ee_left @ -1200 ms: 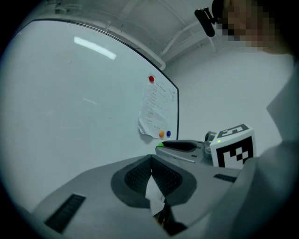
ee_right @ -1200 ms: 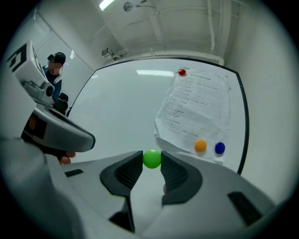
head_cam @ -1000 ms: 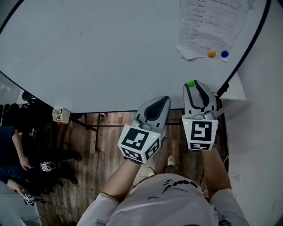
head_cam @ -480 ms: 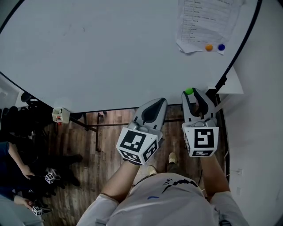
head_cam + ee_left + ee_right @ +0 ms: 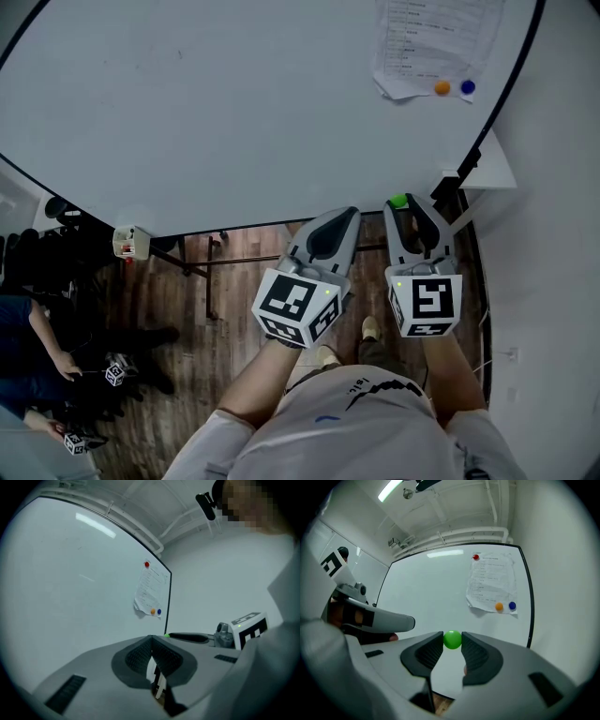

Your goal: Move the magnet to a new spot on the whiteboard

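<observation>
A small green magnet (image 5: 398,201) (image 5: 452,639) is pinched between the tips of my right gripper (image 5: 412,212) (image 5: 452,641), which is shut on it. It hangs in the air just off the lower right edge of the big white whiteboard (image 5: 234,103) (image 5: 436,588). My left gripper (image 5: 328,230) (image 5: 151,641) sits close beside it on the left, jaws shut with nothing in them. In the left gripper view the whiteboard (image 5: 70,597) fills the left side, and the right gripper (image 5: 187,637) shows with the green magnet (image 5: 166,635) at its tip.
A printed paper (image 5: 431,42) (image 5: 492,585) (image 5: 150,590) hangs at the board's right side under a red magnet (image 5: 476,557), an orange magnet (image 5: 442,87) and a blue magnet (image 5: 467,86). A small box (image 5: 129,242) sits on the board's lower edge. A person (image 5: 37,347) stands at the lower left on the wooden floor (image 5: 216,319).
My right gripper with the green magnet has drawn back from the board's edge, and the paper with its magnets has slid up in the head view. The left gripper has barely moved.
</observation>
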Demonstrator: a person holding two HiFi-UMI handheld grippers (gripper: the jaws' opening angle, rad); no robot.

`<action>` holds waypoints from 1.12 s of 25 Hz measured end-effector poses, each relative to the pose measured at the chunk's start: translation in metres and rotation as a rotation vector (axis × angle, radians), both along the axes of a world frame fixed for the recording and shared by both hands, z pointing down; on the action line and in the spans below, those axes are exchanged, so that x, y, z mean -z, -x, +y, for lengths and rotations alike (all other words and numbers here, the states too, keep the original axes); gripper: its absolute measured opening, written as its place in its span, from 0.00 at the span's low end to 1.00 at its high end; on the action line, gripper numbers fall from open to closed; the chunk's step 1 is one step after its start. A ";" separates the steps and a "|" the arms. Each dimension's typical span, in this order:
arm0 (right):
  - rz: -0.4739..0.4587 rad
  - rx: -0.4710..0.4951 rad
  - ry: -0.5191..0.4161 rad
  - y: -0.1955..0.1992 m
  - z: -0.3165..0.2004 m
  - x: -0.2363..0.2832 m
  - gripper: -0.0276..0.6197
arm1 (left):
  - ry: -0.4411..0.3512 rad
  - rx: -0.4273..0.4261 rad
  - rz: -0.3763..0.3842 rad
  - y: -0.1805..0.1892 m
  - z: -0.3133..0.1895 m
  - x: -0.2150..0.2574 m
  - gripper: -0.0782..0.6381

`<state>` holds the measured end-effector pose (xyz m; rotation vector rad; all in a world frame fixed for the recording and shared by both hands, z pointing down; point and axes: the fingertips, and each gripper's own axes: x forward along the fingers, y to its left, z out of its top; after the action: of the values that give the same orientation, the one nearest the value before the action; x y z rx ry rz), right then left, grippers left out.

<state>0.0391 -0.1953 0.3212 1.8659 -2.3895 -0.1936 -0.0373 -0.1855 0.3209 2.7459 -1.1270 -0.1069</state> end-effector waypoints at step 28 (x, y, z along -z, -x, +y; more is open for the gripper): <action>-0.013 0.067 0.050 -0.005 -0.064 -0.043 0.24 | 0.030 0.084 -0.013 -0.013 -0.045 -0.023 0.12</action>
<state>0.0441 -0.2595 0.3639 1.7723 -2.4436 -0.1263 -0.0241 -0.2310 0.3440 2.6768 -1.2367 -0.0827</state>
